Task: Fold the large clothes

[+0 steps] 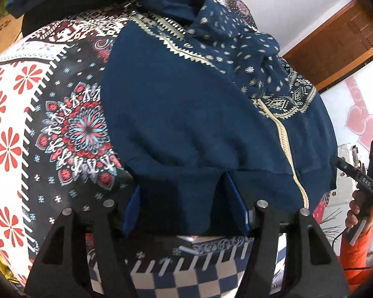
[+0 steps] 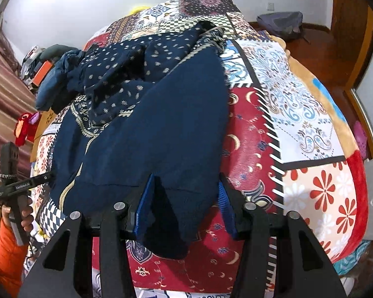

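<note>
- Both tongs, left tongs and right tongs, are standing wide open around the dress hem on the bed, gripping nothing.
- Next, I'd say: closing on the hem, then folding it away.

You are working in a home bedroom. A bed fills both views, spread with a patchwork-print blanket of red flowers, mandalas and paisley panels. Around it stand plain white walls, a brown wooden door and a wood floor with a grey backpack lying on it. Pink heart stickers decorate one wall, a striped curtain hangs at the side, and household clutter is piled beside the bed.
</note>
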A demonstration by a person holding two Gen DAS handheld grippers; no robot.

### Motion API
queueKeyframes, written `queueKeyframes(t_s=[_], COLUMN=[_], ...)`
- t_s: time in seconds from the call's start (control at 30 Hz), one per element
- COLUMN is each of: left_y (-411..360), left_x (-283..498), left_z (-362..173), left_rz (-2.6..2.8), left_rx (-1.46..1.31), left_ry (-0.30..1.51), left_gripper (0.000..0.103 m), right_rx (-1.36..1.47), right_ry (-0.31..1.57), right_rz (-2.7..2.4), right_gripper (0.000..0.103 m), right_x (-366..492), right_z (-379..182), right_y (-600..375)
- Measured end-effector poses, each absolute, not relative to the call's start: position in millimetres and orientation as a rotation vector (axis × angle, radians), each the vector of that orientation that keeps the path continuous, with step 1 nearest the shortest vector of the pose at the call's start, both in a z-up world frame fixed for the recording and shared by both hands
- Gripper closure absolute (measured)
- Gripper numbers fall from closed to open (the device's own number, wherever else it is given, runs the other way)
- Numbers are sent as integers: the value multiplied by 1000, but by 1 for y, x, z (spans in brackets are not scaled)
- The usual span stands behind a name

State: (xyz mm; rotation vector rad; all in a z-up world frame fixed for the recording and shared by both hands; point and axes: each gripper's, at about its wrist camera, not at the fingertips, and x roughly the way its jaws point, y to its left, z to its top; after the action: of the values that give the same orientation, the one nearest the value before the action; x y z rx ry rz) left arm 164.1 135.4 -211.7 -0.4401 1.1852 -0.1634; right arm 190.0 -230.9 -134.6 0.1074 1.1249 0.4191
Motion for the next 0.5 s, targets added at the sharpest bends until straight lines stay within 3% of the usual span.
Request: queueKeyframes(t_s=[0.03,0.1,0.17,0.23,0.27,0.33,0.5], left_y=[136,134,131,130,130,130,132], left_x=[165,164,163,164,164,166,172], left_z=[-211,-208,-204,-201,-200,-196,-169], left_rz=[-164,-149,-146,-164,-163,-166,-177], left_rx=[-441,-418,-371,-370,-372,-368,-364], left_ry=[1179,1149,1129,1115,1111,1099,1026], left_gripper=[41,53,73,82,83,84,86], right_rx=[95,94,107,131,139,186,225], right_ry=[1118,1110,1096,1089,1088,1100,1085], right_rz=[421,428,448,465,471,517,600], right_gripper=[55,55,58,65,76,86,88], right_x=[191,193,195,196,197,201,211], right_z=[-135,-135,-134,-134,-134,-134,-124], right_y=[-228,-226,-226,-227,-227,-228,-219])
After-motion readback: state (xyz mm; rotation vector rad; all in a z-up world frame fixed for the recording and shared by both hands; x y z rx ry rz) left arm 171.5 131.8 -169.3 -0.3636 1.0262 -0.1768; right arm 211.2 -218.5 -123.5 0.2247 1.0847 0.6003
